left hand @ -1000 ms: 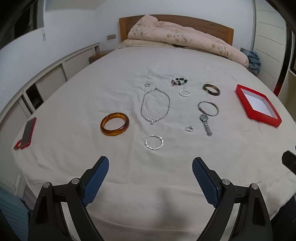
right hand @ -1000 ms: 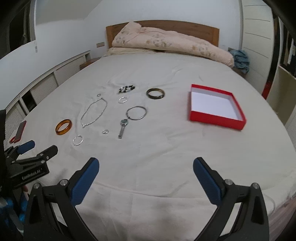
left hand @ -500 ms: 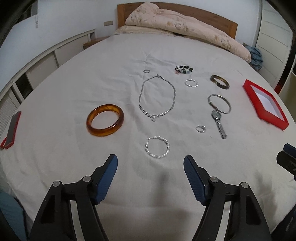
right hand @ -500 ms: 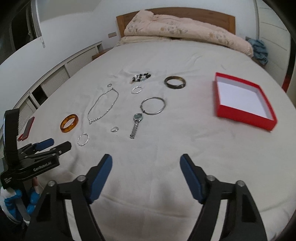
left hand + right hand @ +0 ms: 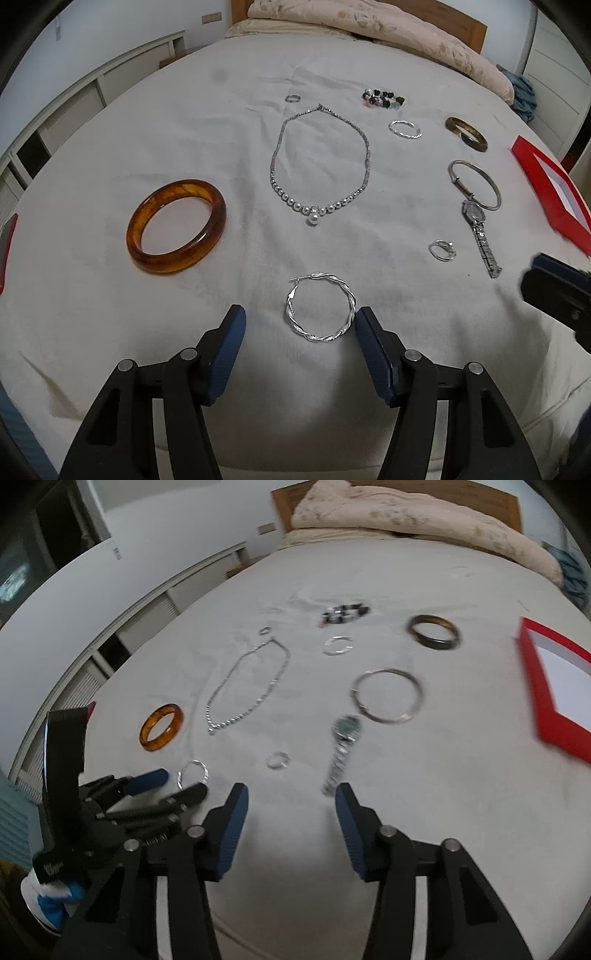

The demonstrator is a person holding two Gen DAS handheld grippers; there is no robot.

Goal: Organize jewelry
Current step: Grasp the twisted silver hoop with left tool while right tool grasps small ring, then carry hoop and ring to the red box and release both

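Partly cropped, red box (image 5: 546, 184) (right edge) escapes both views.

White lettering on body of left gripper (image 5: 183, 781), seen from right wrist view: blurred, partly hidden behind right gripper's arm; only fragment ending "AI" legible. Second white mark on lower black block of same tool, near blue-and-white part: unreadable. Wristwatch (image 5: 479, 230) dial too small to read. No other legible text, number or sign.
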